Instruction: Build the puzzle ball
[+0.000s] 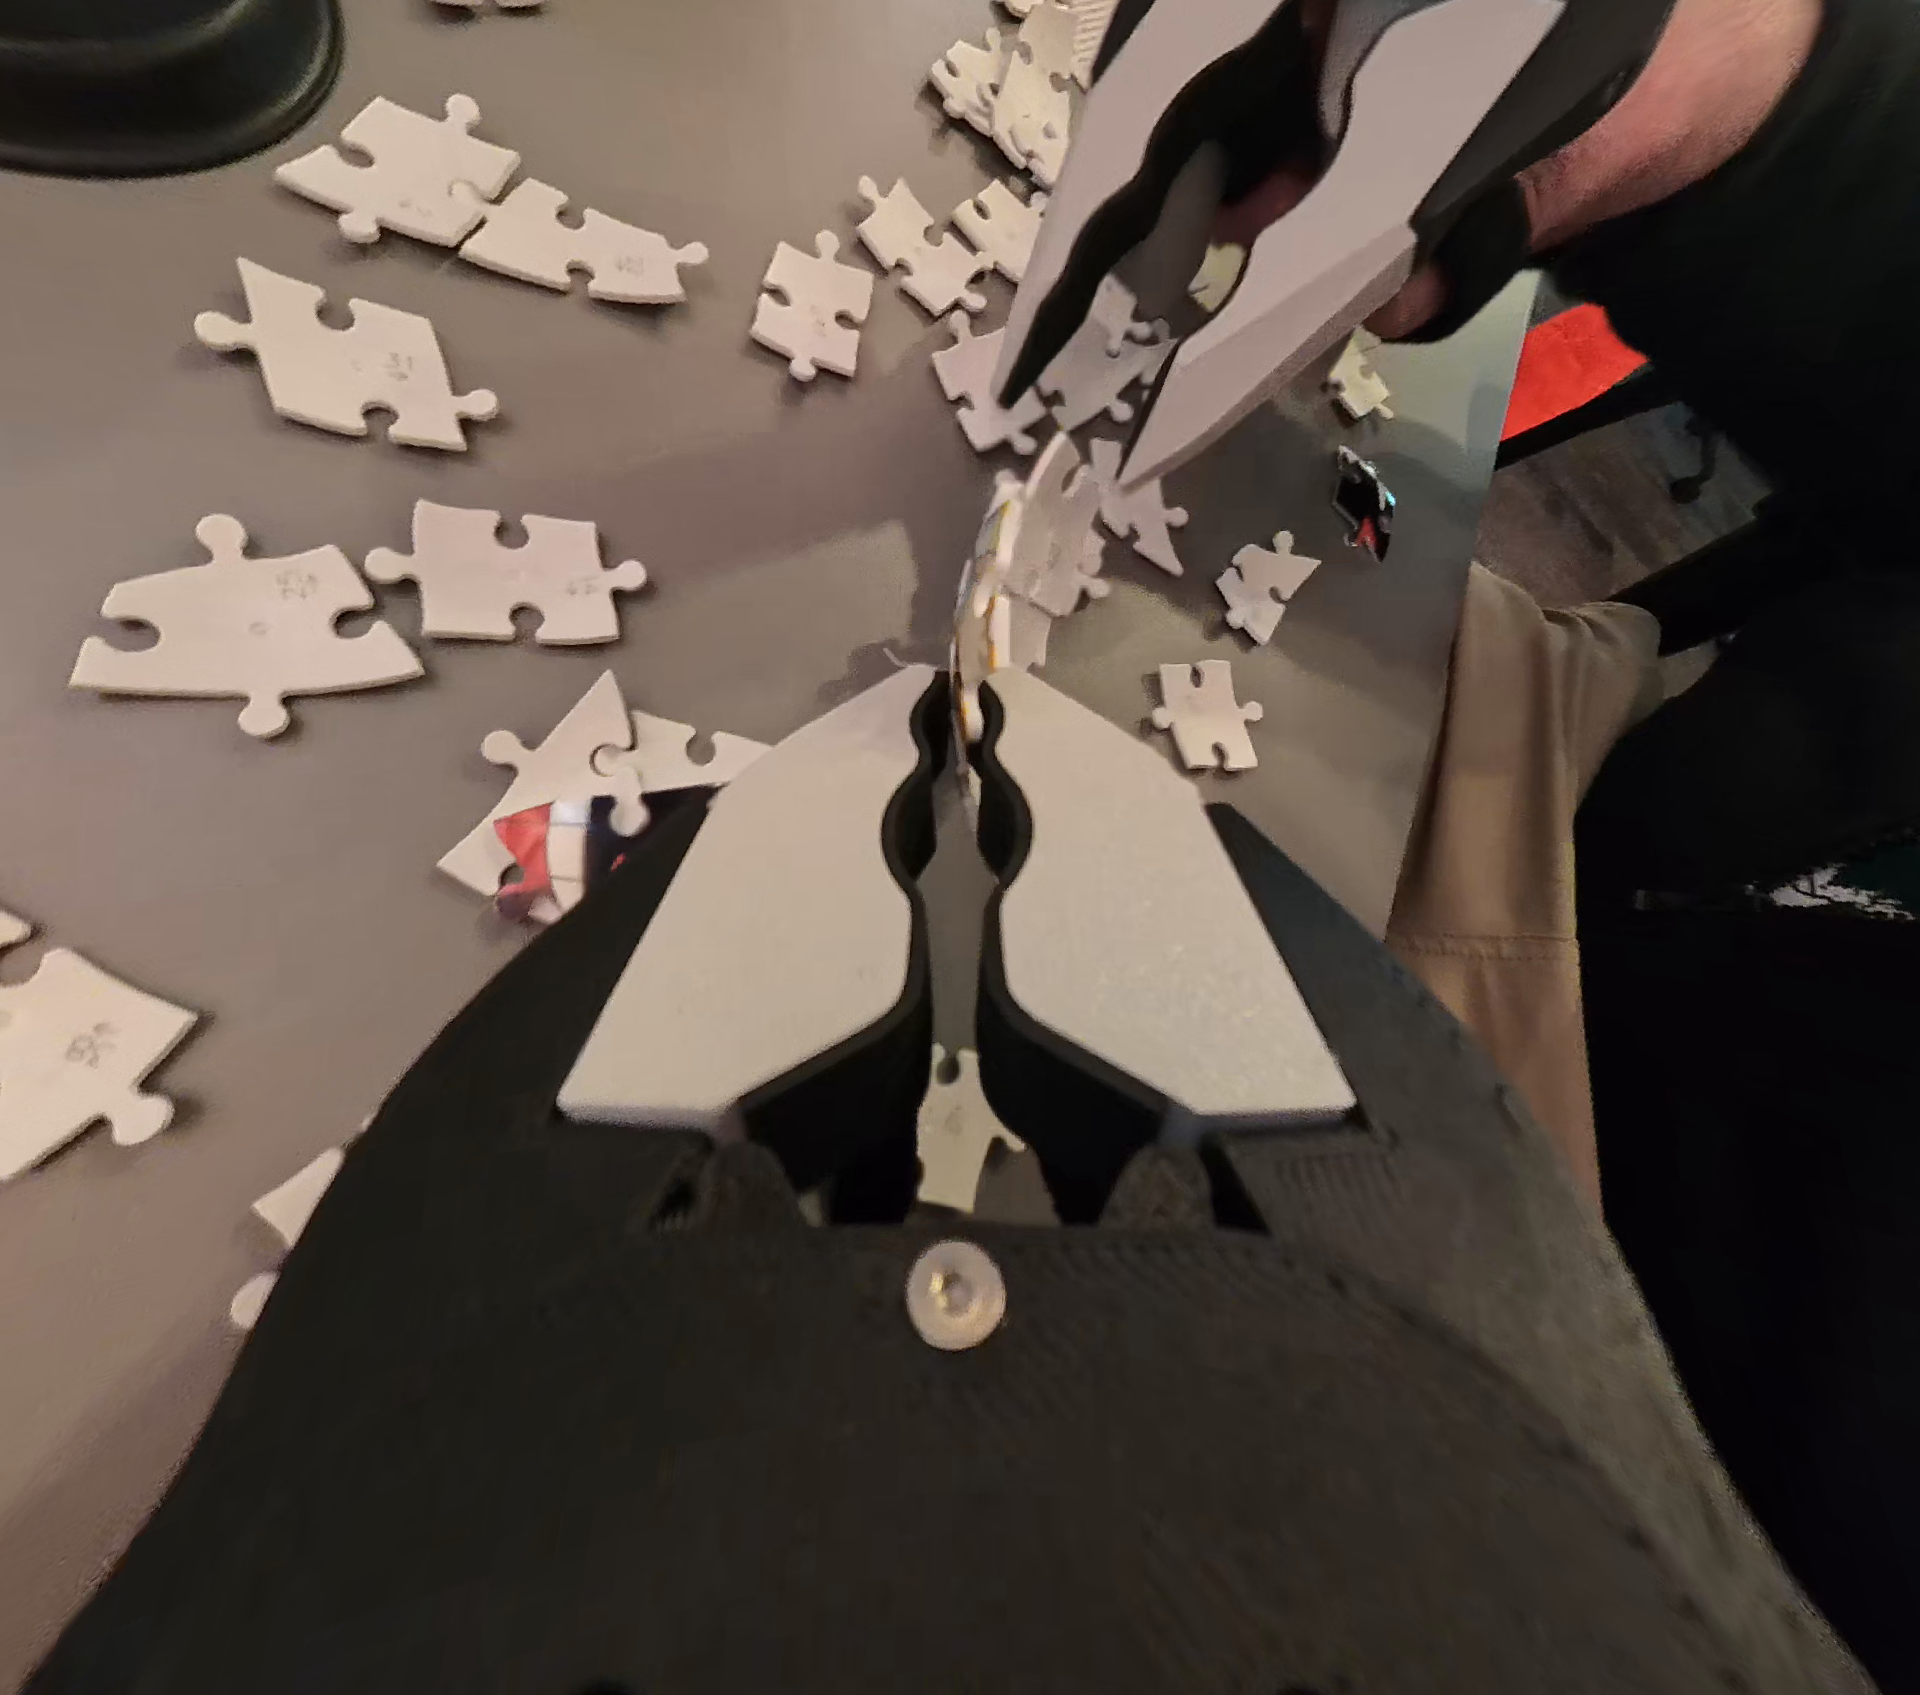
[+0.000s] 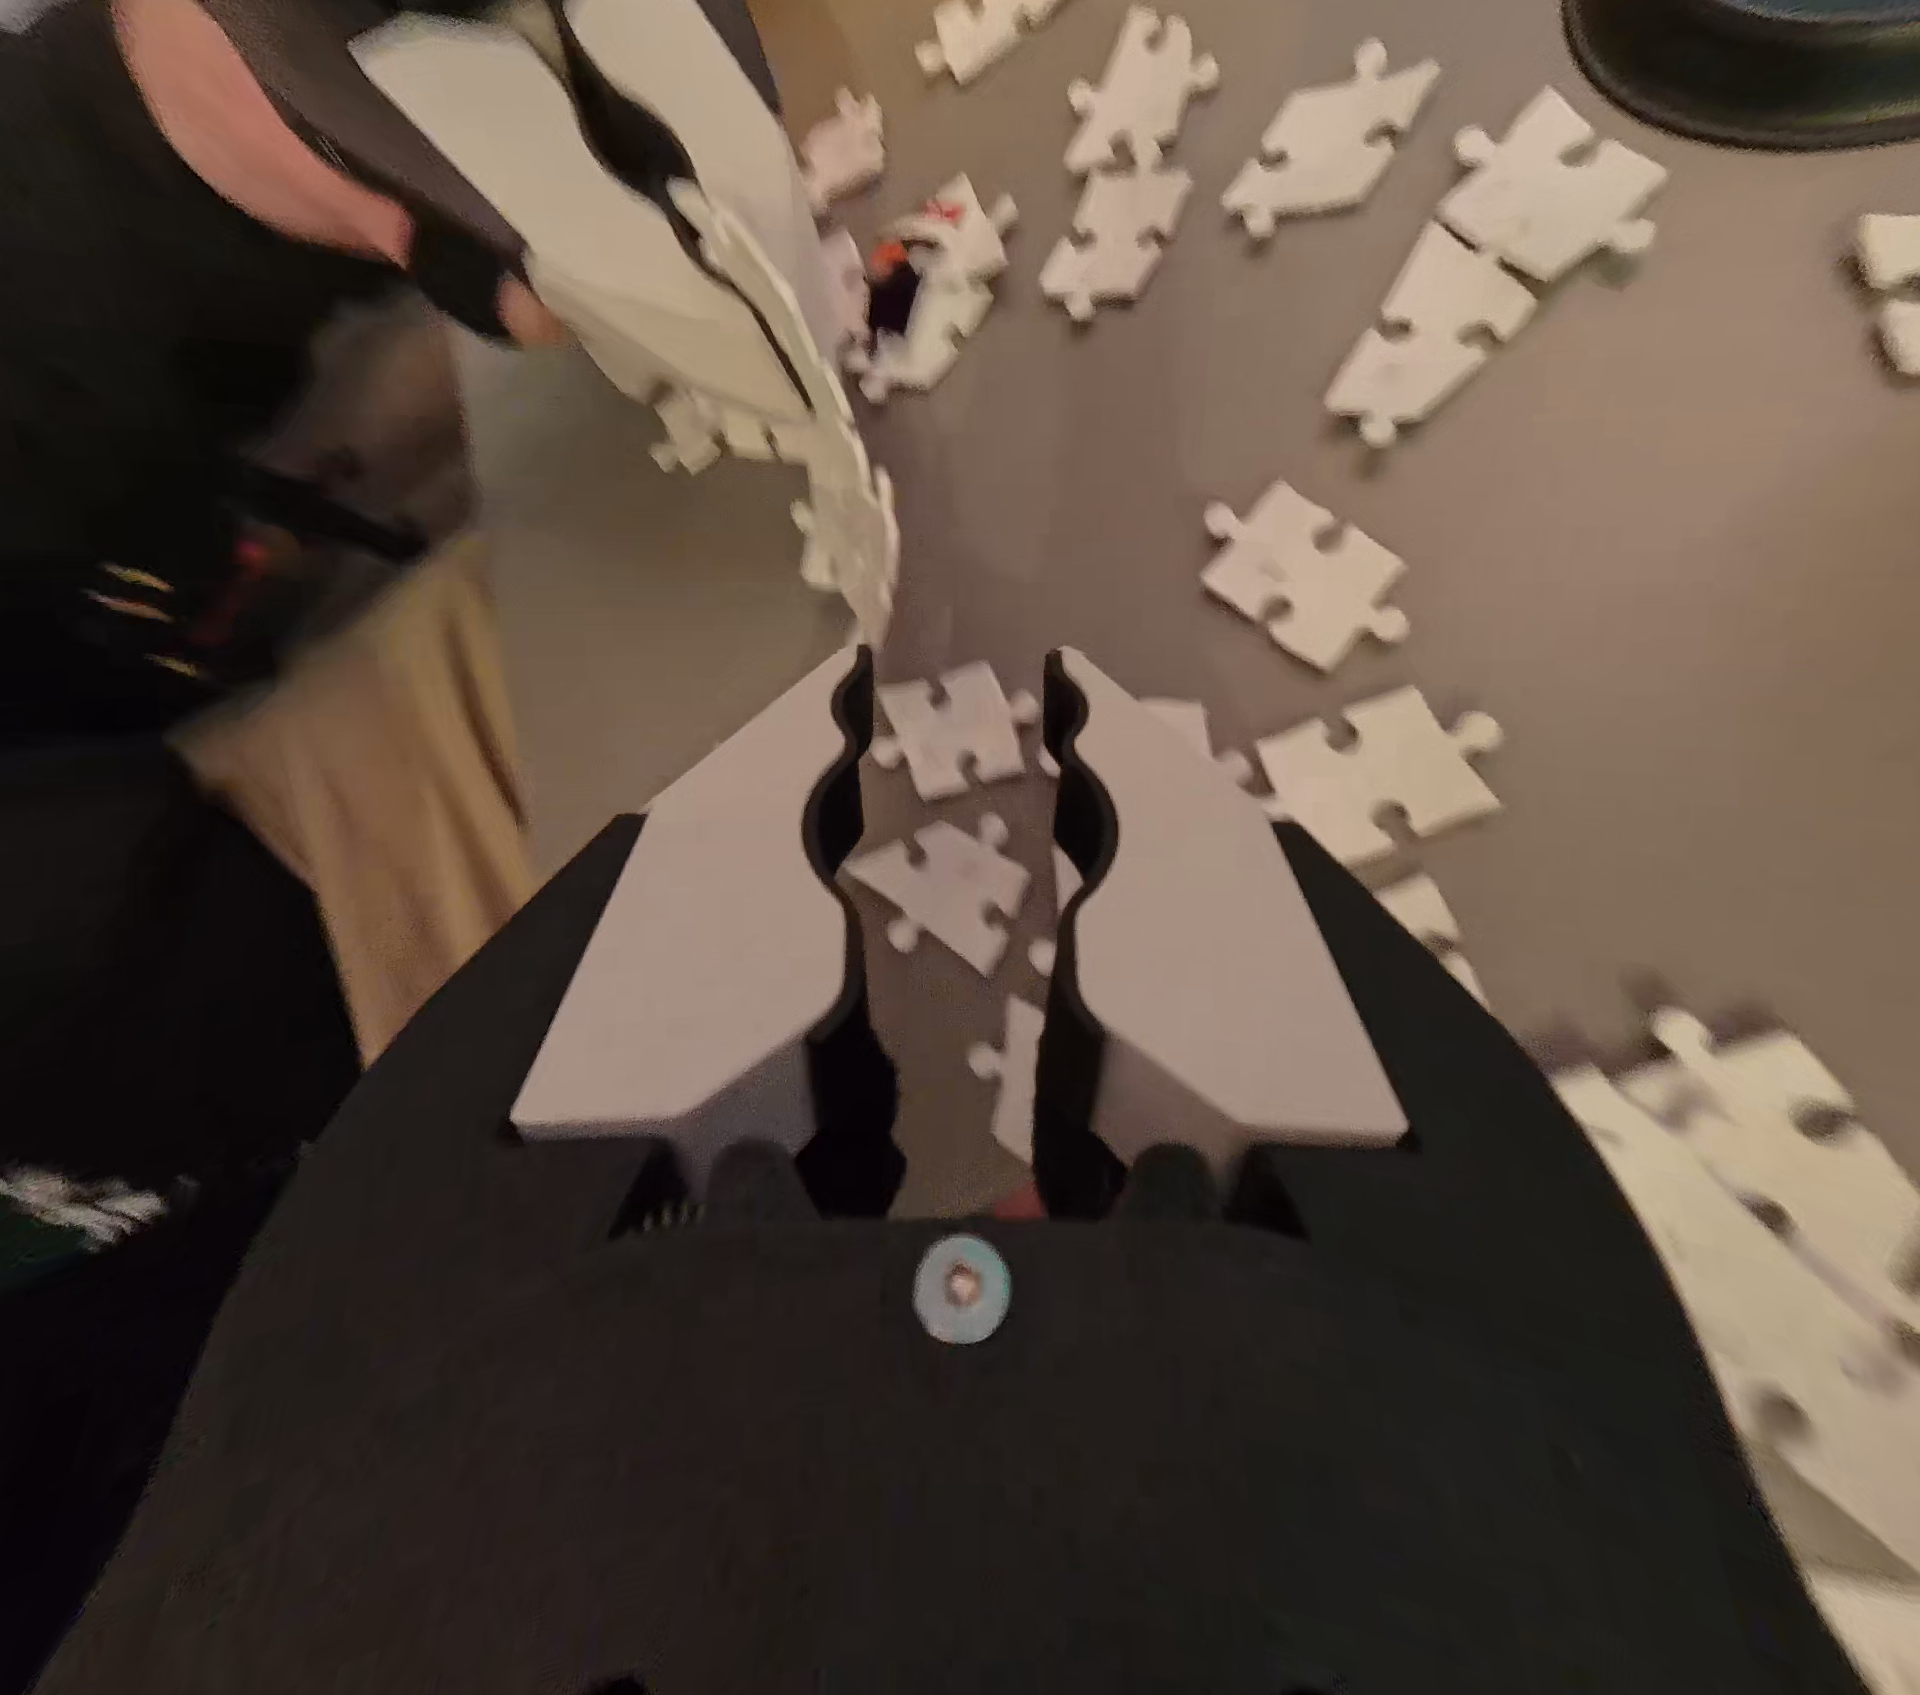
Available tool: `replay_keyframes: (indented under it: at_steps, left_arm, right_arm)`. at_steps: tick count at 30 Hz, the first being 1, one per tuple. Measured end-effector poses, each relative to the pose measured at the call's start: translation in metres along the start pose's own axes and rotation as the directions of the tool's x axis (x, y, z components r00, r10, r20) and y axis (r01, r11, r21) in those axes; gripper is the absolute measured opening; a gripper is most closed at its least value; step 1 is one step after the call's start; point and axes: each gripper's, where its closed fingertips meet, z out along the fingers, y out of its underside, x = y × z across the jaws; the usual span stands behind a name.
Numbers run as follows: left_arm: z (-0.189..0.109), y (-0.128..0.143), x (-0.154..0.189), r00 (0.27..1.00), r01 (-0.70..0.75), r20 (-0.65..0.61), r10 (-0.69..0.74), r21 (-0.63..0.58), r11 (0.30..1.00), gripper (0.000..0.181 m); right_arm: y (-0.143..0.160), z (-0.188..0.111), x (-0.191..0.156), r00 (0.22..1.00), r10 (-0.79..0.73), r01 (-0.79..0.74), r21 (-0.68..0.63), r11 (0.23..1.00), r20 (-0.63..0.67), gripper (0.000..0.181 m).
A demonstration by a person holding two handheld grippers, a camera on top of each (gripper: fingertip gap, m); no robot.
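fig. left tool point(image 1: 966, 695) clamped on the joined strip of curved pieces point(image 1: 1023, 565), which stands on edge and arcs away from its tips, clear of the bench point(image 1: 727, 482). my right tool point(image 2: 956, 669) hangs just past the strip's far end with its jaws apart and nothing between them; in the left wrist view the same right tool point(image 1: 1081, 440) points down at that far end, one fingertip beside the last piece, contact not resolvable. the step, as i judge it, is adding to the strip or pressing a joint home: i would hold the left tool steady as an anvil, bring the right tool onto the end piece squarely across its face, and squeeze gently so the tabs seat without bending the arc. the grip sits at the strip's near end only, so a sideways push may lever it loose. loose pieces point(image 1: 343, 367) lie white side up on the bench to the left of my left tool and beneath the right one point(image 2: 940, 731). the gloved hand point(image 1: 1621, 191) carries the right tool steeply tilted, tips downward; the right wrist view is motion-blurred.
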Motion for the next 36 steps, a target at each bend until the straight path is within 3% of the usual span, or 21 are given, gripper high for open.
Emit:
replay_keyframes:
  at_steps: [8, 19, 27, 36]
  left_arm:
    - [-0.003, 0.004, -0.005, 0.999, 0.020, 0.045, -0.018, -0.041, 0.999, 0.002]
    - [-0.005, 0.006, -0.009, 0.997, 0.062, 0.048, -0.059, -0.056, 0.997, 0.002]
    - [-0.004, 0.008, -0.007, 0.997, 0.068, 0.044, -0.064, -0.076, 0.995, 0.002]
    - [-0.004, 0.011, -0.009, 0.992, 0.109, 0.071, -0.103, -0.102, 0.989, 0.002]
  right_arm:
    - [0.024, 0.005, 0.003, 0.969, -0.229, 0.210, -0.180, 0.961, -0.092, 0.035]
    - [0.026, 0.009, -0.005, 0.894, -0.438, 0.403, -0.254, 0.879, -0.099, 0.032]
    - [0.029, 0.016, -0.006, 0.879, -0.467, 0.426, -0.278, 0.861, -0.098, 0.024]
    - [0.027, 0.023, -0.016, 0.902, -0.408, 0.361, -0.268, 0.893, -0.144, 0.030]
